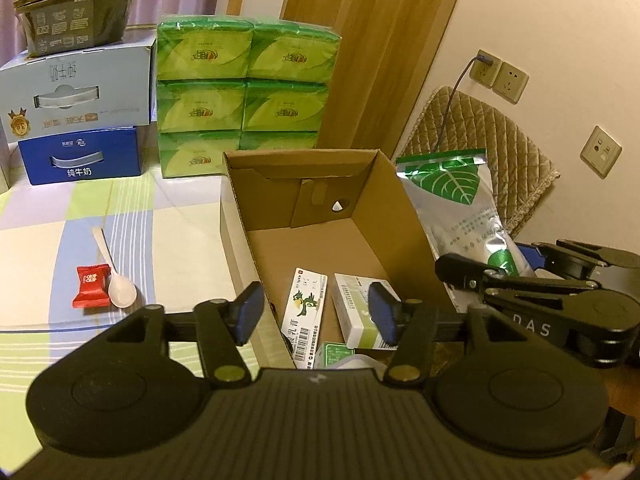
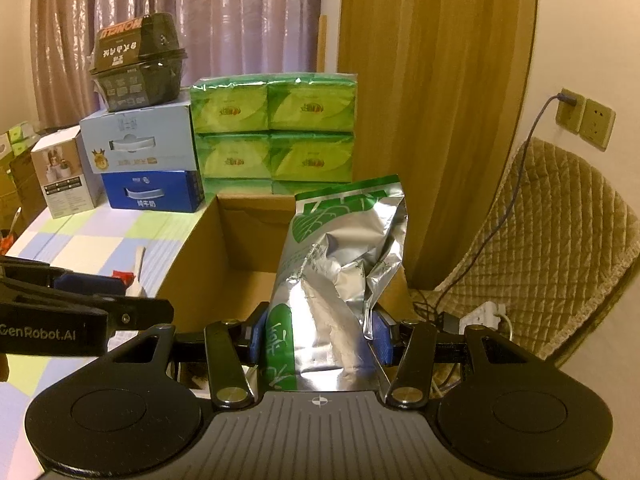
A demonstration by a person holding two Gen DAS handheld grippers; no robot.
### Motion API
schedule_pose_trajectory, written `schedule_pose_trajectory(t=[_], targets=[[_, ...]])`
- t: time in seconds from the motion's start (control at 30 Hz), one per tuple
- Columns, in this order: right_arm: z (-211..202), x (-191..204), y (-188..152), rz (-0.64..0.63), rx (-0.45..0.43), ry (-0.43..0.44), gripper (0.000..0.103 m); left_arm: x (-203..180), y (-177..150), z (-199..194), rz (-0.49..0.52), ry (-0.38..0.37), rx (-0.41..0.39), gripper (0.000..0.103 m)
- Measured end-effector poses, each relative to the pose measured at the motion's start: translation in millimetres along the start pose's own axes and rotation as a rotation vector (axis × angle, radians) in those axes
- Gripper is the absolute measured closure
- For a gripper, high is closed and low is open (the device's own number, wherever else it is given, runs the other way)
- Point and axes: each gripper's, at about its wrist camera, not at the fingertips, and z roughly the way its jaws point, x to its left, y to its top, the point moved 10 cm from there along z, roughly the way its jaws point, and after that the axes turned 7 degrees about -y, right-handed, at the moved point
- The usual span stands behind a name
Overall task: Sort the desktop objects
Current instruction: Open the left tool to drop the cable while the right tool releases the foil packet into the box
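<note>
Right hand-held gripper (image 2: 318, 336) clamped on silver-green foil pouch (image 2: 340, 280), lower centre, above cardboard box (image 1: 320, 208) (medicine packs inside); left hand-held gripper (image 1: 318, 314) spread wide, holding nothing.

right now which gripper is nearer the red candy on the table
Left. The left gripper hangs open over the cardboard box's near end, just right of the red candy. The right gripper, shut on the foil pouch, is beyond the box's far side.
</note>
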Motion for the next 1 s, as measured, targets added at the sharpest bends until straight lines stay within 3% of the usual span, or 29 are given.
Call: schedule_pose_trajectory(t=[0.2, 0.27, 0.53, 0.83, 0.93, 1.0], targets=[[3, 3, 3, -0.002, 0.001, 0.003, 0.055, 2, 2, -2, 0.012, 0.01, -0.005, 0.031], [5, 4, 4, -0.002, 0.002, 0.004, 0.055, 4, 2, -3, 0.017, 0.024, -0.011, 0.018], [10, 9, 6, -0.01, 0.006, 0.006, 0.055, 18, 2, -6, 0.028, 0.074, -0.021, 0.001], [16, 16, 10, 0.0, 0.001, 0.014, 0.053, 28, -2, -6, 0.038, 0.098, -0.014, 0.001], [16, 14, 16, 0.019, -0.026, 0.007, 0.027, 31, -4, -7, 0.037, 0.101, -0.013, 0.001], [13, 15, 19, 0.021, -0.036, 0.014, 0.026, 33, -5, -8, 0.034, 0.101, -0.014, 0.001]])
